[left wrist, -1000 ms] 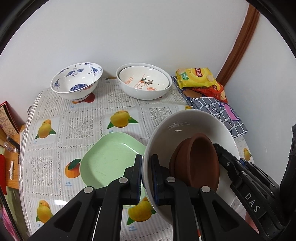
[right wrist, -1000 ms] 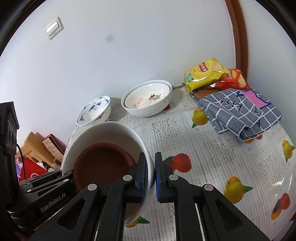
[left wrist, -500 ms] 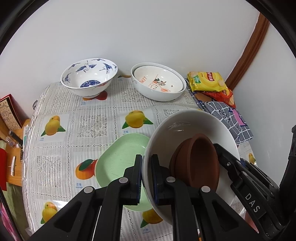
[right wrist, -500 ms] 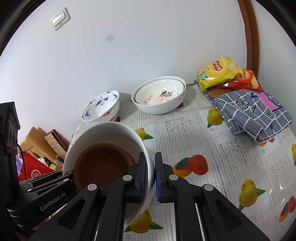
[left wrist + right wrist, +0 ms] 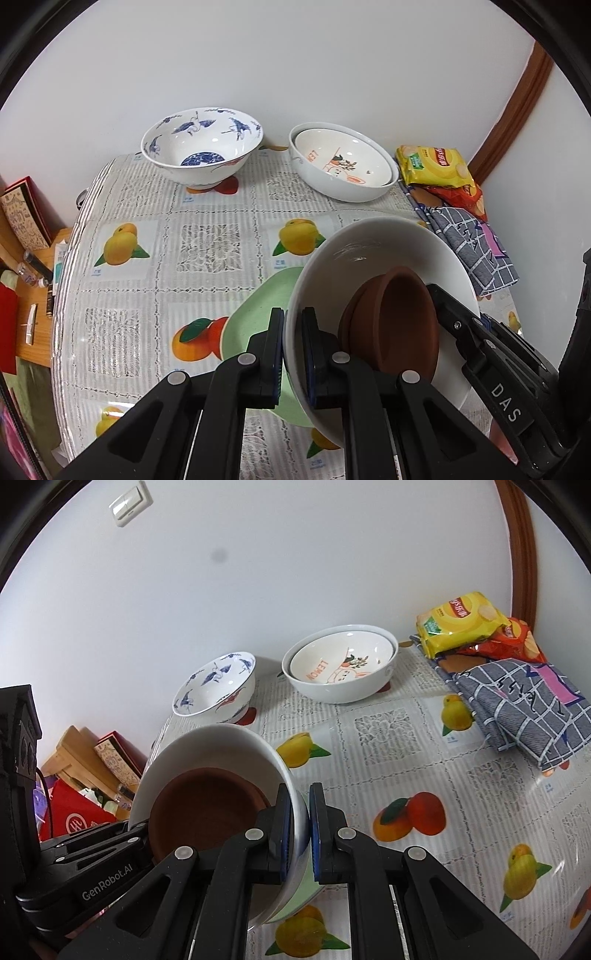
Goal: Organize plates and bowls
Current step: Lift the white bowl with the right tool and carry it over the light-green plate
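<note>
Both grippers hold one large white bowl (image 5: 373,254) above the table, with brown bowls (image 5: 395,325) nested inside. My left gripper (image 5: 293,350) is shut on its left rim. My right gripper (image 5: 301,830) is shut on its right rim (image 5: 221,738); the brown bowls (image 5: 207,808) show inside. A green plate (image 5: 255,317) lies on the table just under the bowl, and its edge peeks out in the right wrist view (image 5: 299,897). A blue-patterned bowl (image 5: 203,146) and two nested white bowls with orange print (image 5: 343,166) stand at the back by the wall.
Yellow and red snack bags (image 5: 436,166) and a folded checked cloth (image 5: 469,243) lie at the back right corner. The fruit-print tablecloth (image 5: 155,258) covers the table. Boxes and small items (image 5: 22,221) sit beyond the table's left edge.
Both grippers have carried the white bowl further over the green plate, toward the back of the table. The back bowls look nearer. The grip on the rim is unchanged.
</note>
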Demonstrator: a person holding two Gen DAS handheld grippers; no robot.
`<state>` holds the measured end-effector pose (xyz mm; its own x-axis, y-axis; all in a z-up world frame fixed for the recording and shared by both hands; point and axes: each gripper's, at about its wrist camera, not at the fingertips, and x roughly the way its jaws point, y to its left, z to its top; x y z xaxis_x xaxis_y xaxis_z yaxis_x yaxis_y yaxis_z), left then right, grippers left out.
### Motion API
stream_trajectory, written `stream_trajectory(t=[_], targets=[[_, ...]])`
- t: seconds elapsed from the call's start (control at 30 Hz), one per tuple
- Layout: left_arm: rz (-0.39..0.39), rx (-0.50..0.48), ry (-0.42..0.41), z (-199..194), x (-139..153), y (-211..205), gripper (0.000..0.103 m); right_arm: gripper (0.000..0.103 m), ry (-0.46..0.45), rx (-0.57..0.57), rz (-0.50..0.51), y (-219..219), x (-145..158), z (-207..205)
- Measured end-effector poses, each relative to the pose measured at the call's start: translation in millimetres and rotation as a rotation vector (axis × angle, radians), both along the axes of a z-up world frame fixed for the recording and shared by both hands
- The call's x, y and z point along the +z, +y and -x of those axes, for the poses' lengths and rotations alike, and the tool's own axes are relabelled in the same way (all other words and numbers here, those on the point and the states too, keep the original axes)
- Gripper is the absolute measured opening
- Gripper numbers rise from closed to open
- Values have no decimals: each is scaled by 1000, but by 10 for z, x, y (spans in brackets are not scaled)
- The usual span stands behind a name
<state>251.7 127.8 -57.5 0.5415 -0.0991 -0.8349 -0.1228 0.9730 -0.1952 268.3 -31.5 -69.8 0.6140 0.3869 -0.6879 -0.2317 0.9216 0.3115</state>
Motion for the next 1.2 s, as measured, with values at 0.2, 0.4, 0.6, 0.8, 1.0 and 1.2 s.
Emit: stream_trajectory(t=[0.2, 0.4, 0.6, 0.8, 1.0, 1.2], targets=[[5, 12, 14, -23, -71, 115, 10, 10, 11, 20, 4, 105, -72, -51], [9, 17, 24, -47, -133, 186, 9, 10, 18, 31, 10, 183, -127, -87], [9, 22, 29, -67, -176, 227, 10, 10, 22, 37, 13, 235, -155, -128], [12, 27, 35, -98, -209, 279, 9, 10, 27, 46, 15, 286, -184, -165], [17, 25, 42, -122, -248, 292, 10, 10, 33, 48, 21, 304, -220, -190], [21, 23, 54, -136, -311, 295, 10, 10, 41, 48, 24, 307, -270, -213]])
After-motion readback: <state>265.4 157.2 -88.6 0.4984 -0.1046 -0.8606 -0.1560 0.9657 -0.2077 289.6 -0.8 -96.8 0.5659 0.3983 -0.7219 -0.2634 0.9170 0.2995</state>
